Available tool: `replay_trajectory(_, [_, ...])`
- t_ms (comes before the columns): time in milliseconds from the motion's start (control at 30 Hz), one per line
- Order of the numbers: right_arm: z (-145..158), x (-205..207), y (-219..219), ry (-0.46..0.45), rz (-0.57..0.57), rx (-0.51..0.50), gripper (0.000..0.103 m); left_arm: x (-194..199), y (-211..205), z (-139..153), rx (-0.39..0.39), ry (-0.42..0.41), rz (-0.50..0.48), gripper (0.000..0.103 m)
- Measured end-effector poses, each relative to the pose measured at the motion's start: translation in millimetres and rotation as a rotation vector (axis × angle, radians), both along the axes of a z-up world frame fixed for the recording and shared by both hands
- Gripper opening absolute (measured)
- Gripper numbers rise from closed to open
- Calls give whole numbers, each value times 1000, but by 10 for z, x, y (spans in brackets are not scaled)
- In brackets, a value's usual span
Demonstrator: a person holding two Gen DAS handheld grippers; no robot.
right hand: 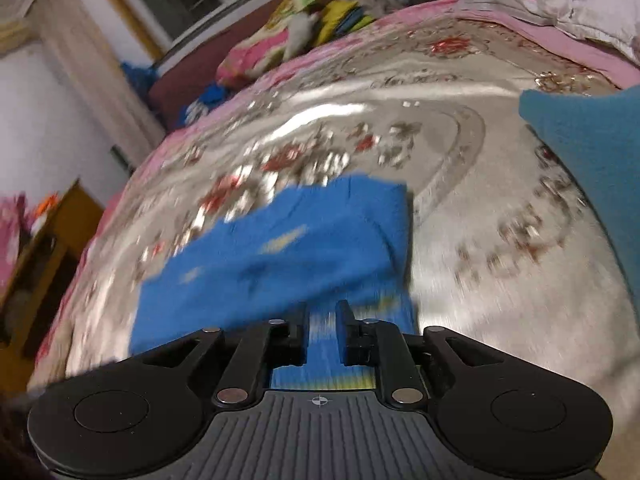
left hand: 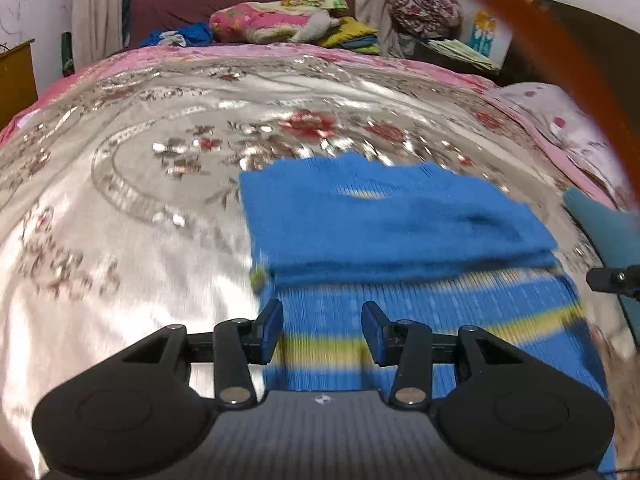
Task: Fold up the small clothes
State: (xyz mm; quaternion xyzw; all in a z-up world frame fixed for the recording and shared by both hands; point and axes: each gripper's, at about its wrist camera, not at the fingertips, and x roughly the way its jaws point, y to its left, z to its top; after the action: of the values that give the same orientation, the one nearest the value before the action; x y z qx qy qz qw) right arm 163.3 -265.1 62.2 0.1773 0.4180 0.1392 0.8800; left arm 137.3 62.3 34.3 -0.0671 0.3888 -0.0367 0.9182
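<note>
A blue knitted garment (left hand: 380, 220) with yellow stripes lies on the bed, its plain blue upper part folded over the striped lower part. My left gripper (left hand: 322, 312) hovers over the garment's near left edge. It is open, with only the striped knit showing under the gap. A dark tip of my right gripper (left hand: 612, 278) pokes in at the right edge. In the right wrist view the garment (right hand: 280, 256) is blurred. My right gripper (right hand: 323, 312) is above its near right corner, its pads a narrow gap apart and pressing on nothing.
A shiny floral bedspread (left hand: 140, 200) covers the bed. A teal cloth (right hand: 592, 132) lies to the garment's right. Folded bedding (left hand: 272, 20) is piled at the far end, with a pale pillow (right hand: 560, 0) at the right and a wooden cabinet (right hand: 52, 248) at the left.
</note>
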Motion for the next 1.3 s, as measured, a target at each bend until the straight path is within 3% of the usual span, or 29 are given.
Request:
replay_trajectory(267, [42,-850,-193,86,6,-89,18,-633,92,-2,-55,32,-13,49])
replay_trajectory(533, [-158,-1423,-241,234,27,-84,19,-1197,151,-94,-48,82,-5,49])
replay_trajectory(667, [-306,-1512,-276,292,0,-22,26,-1401,196,-194,-86,120,14,49])
replay_trajectory(867, [-437,-1548,-263,291,-6,34,26,-1522,185,-266,-112,136,21,49])
replay_trajectory(967, [-494,-1513,-316,321,-32,78,10,-1533,171,-249,-112,133,14,49])
replay_trajectory(1033, [-466,-1527,-393,317,-51,103,5,-1543,165,-252,-105,139,8,49])
replay_trajectory(1300, [-241,-1666,-848,256,-179,74,3,-1531,150,-342,-121,166,8,51])
